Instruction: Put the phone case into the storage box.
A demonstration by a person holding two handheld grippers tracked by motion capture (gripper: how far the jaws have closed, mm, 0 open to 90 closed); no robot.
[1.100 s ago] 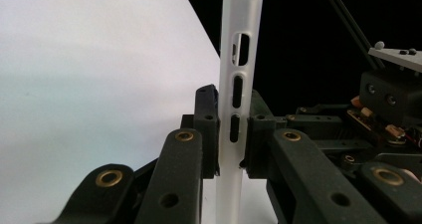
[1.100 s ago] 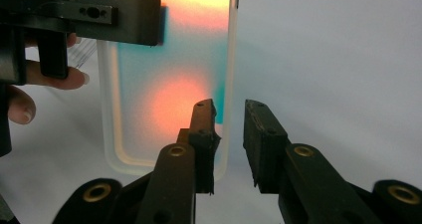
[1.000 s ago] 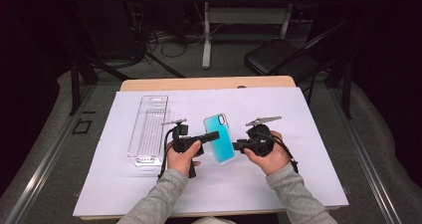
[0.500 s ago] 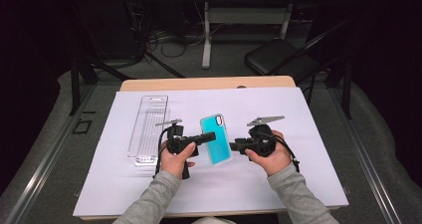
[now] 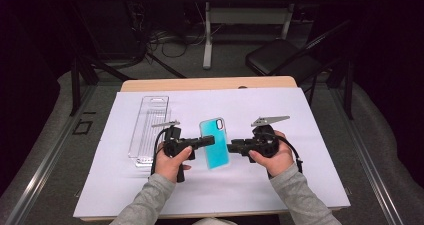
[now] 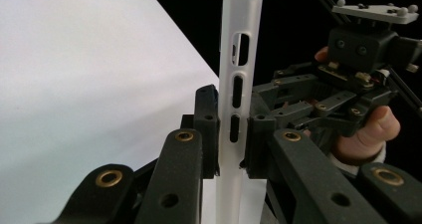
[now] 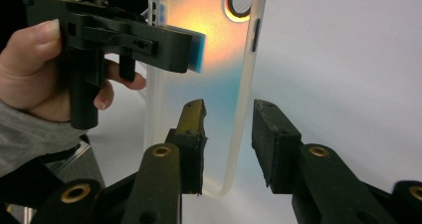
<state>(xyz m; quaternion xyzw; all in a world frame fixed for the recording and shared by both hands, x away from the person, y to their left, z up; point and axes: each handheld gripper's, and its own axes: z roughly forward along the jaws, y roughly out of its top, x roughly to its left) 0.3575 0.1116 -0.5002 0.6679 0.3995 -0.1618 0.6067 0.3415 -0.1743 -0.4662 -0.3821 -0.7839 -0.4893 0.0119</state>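
Phone case point(image 5: 215, 143) is hanging in the air over the white sheet point(image 5: 300, 185), roughly at the sheet's centre, between the two hands. It is teal on its back, with the camera cutout at its 12 o'clock end, and tilted so the top leans toward 11 o'clock.

Left gripper point(image 5: 209, 140) is coming in from 9 o'clock of the case and pinching its left edge. In the left gripper view the pads are pressing flat on both faces of the frosted white rim point(image 6: 234, 109), just beside the button slots (no gap showing on either side). Left hand point(image 5: 172, 160) is wrapping the grip below it.

Right gripper point(image 5: 231, 147) is sitting at 3 o'clock of the case, jaws pointing toward it. Its jaws have just been opening: in the right gripper view the case's right rim point(image 7: 244, 109) is standing between the two pads, with daylight on both sides, so the pads are spread and not pressing. Right hand point(image 5: 270, 155) is holding the body, with the grey plate point(image 5: 270, 120) on top.

Clear plastic tray point(image 5: 149, 130) is lying flat on the sheet at 9 o'clock of the left hand, apart from the case. Wooden table edge point(image 5: 210, 83) is showing at 12 o'clock beyond the sheet.
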